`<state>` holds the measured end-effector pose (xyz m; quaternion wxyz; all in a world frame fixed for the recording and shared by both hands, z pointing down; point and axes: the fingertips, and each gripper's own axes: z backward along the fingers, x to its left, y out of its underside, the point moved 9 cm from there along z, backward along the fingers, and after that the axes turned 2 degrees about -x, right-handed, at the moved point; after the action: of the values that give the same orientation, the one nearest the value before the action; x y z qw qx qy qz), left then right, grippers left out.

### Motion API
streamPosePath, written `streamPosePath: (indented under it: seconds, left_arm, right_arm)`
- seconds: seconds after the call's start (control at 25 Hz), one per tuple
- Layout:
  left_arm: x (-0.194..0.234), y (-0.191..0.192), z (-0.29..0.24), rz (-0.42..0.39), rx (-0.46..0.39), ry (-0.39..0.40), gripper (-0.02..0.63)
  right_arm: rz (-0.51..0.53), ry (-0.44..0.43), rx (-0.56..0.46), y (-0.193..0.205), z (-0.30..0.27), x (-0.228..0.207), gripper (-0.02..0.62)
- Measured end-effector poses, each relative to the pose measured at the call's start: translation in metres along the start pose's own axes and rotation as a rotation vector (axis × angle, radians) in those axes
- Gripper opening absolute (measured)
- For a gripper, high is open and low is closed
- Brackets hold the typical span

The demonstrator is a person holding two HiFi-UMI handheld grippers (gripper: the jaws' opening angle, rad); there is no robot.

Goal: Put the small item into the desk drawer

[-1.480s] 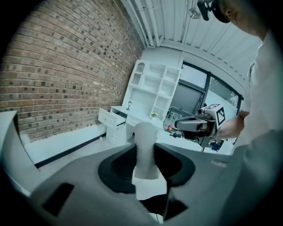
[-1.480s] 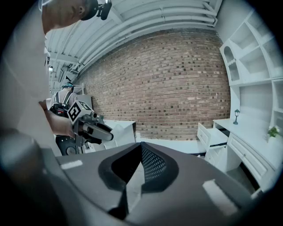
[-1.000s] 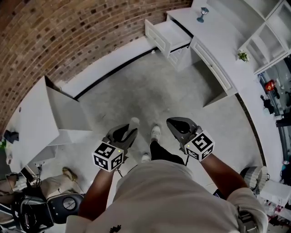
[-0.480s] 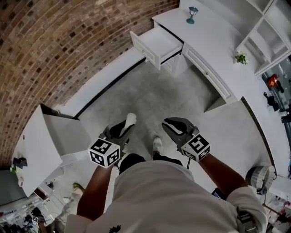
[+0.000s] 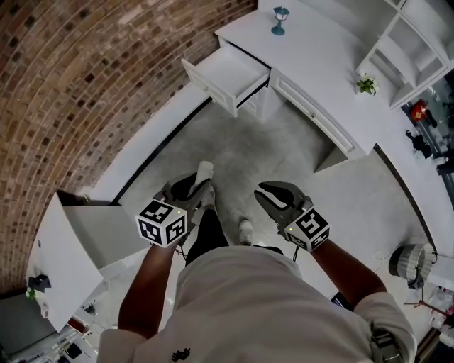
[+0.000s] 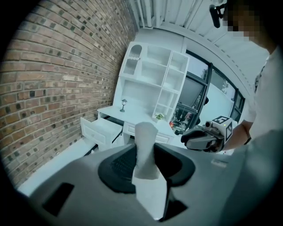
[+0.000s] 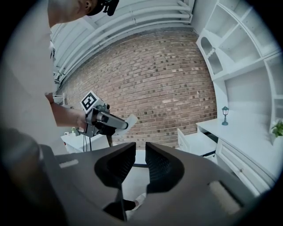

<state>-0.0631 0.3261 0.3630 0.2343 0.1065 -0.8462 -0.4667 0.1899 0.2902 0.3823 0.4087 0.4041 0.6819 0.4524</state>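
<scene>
My left gripper (image 5: 193,186) is shut on a small white item (image 5: 204,170), which sticks up and out past the jaw tips (image 6: 145,150). It is carried over the grey floor, well short of the white desk (image 5: 319,53). The desk drawer (image 5: 223,74) stands pulled open and looks empty; it also shows in the left gripper view (image 6: 99,130). My right gripper (image 5: 275,193) hangs beside the left one, its jaws almost together with only a thin gap and nothing between them (image 7: 140,161). The right gripper view catches the left gripper (image 7: 104,119) with the item (image 7: 131,120).
A small blue lamp (image 5: 280,14) and a little plant (image 5: 366,85) stand on the desk, under white shelving (image 5: 415,35). A brick wall (image 5: 85,85) runs along the left. A white cabinet (image 5: 67,259) is at lower left. My shoes (image 5: 245,228) are on the floor.
The person has walked toward the desk: the open drawer and desk have slid lower and leftward in the head view. Both grippers keep their pose, and the left still holds the white item.
</scene>
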Motion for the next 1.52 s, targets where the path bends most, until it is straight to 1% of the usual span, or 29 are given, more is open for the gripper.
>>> streamPosePath:
  seconds: [0.12,0.2,0.28,0.36,0.56,0.68,0.76,0.96,1.08,1.24,1.4,1.52]
  left_arm:
    - [0.028,-0.013,-0.018,0.005,-0.011,0.032,0.123]
    - [0.049,-0.024,-0.031,0.002,-0.015,0.053,0.123]
    - [0.07,-0.037,-0.045,-0.013,-0.01,0.068,0.123]
    - [0.093,-0.051,-0.06,-0.028,-0.004,0.088,0.124]
    - [0.153,-0.084,-0.091,-0.046,0.023,0.141,0.124]
    - [0.185,-0.103,-0.109,-0.065,0.035,0.177,0.124]
    - [0.205,-0.113,-0.122,-0.076,0.051,0.203,0.124]
    - [0.243,-0.135,-0.161,-0.103,0.089,0.251,0.124]
    - [0.256,-0.143,-0.191,-0.107,0.111,0.257,0.124]
    - [0.27,-0.152,-0.24,-0.117,0.146,0.246,0.124]
    - [0.283,-0.16,-0.295,-0.113,0.197,0.213,0.124]
    - [0.287,-0.167,-0.342,-0.109,0.244,0.188,0.124]
  right_arm:
    - [-0.001,0.04,-0.003,-0.006,-0.017,-0.011,0.081]
    - [-0.004,0.065,0.019,-0.01,-0.027,-0.02,0.081]
    - [-0.007,0.096,0.037,-0.015,-0.038,-0.031,0.08]
    - [-0.009,0.134,0.02,-0.026,-0.057,-0.044,0.078]
    - [-0.021,0.199,0.003,-0.055,-0.113,-0.073,0.072]
    - [-0.021,0.225,0.02,-0.067,-0.145,-0.086,0.073]
    - [-0.028,0.252,0.013,-0.076,-0.164,-0.093,0.072]
    - [-0.043,0.299,0.012,-0.088,-0.192,-0.108,0.073]
    - [-0.053,0.319,0.026,-0.088,-0.194,-0.122,0.072]
    - [-0.061,0.344,0.015,-0.086,-0.195,-0.157,0.072]
    - [-0.072,0.346,0.001,-0.088,-0.192,-0.206,0.072]
    - [-0.077,0.32,0.024,-0.09,-0.188,-0.248,0.072]
